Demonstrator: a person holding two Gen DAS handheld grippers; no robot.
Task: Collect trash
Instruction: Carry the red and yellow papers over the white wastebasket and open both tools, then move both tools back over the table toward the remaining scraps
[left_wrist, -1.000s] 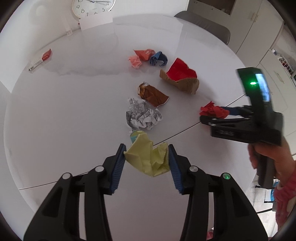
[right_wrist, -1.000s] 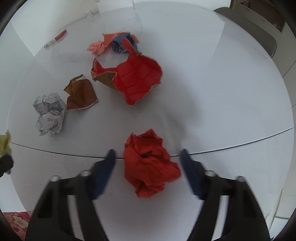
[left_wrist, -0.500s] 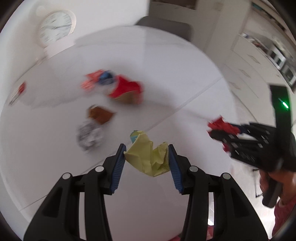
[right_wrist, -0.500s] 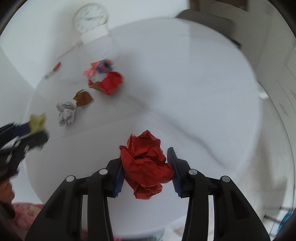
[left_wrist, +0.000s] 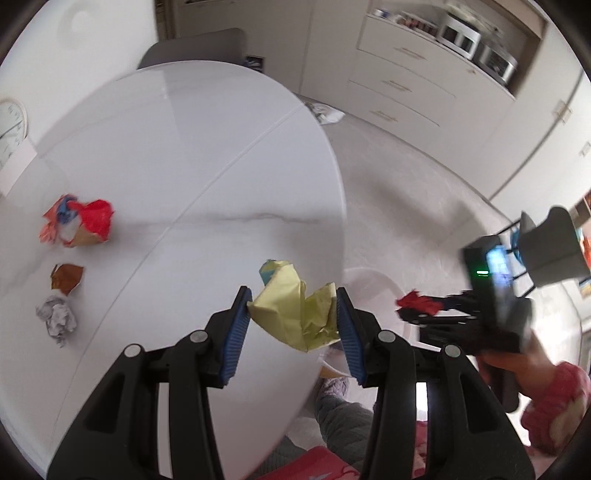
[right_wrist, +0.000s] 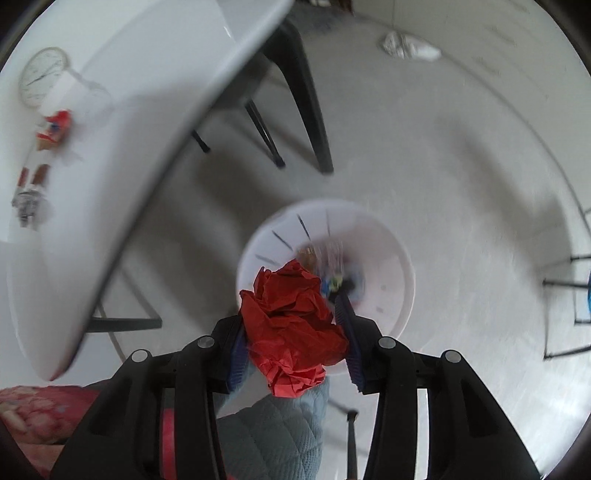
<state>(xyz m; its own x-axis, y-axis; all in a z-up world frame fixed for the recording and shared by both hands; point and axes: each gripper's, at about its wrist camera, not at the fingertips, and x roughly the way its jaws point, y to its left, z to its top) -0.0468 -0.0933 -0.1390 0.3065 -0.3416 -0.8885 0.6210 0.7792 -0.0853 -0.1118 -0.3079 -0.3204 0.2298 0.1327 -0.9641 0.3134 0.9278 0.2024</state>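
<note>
No readable text, clock face (left_wrist: 9, 129) numerals blurred, crumpled printed paper (left_wrist: 57, 319) illegible

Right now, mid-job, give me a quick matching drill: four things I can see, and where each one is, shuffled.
Things:
1. yellow paper
2. red paper ball
3. white bin
4. grey paper ball

Places:
A. on the floor beside the table
B. in the right gripper
C. on the table
D. in the left gripper

Pairs: 1-D, 2-B, 3-A, 4-C

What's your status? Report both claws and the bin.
Left claw shut on yellow wad. Right claw shut on red wad, above white bin. Nothing blocking.
</note>
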